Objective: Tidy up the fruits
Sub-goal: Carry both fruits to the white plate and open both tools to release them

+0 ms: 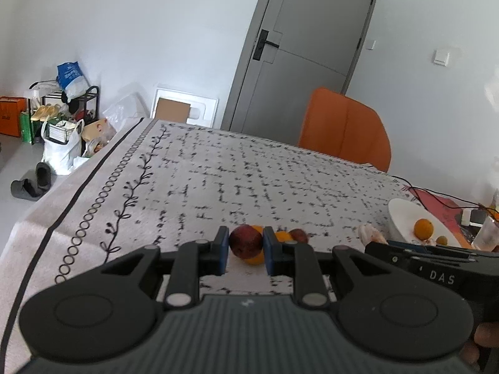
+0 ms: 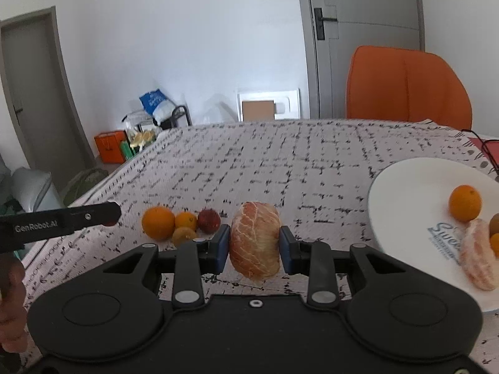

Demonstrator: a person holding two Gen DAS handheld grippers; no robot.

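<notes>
Right tongs (image 2: 255, 243) pinch a peeled citrus piece (image 2: 255, 239) between both blue pads, held above the patterned surface (image 2: 280, 168). Left tongs (image 1: 244, 249) bracket a dark red fruit (image 1: 245, 240); contact with the pads cannot be confirmed, and an orange (image 1: 255, 258) behind it is largely hidden. A white plate (image 2: 405, 205), cut off at the right edge, carries a small orange (image 2: 464, 202) and a second peeled segment (image 2: 478, 255). Loose fruit lies near the left tongs' tip.

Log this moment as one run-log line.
left gripper: shut on red fruit | right gripper: shut on peeled pomelo chunk | white plate: orange, peeled segment
</notes>
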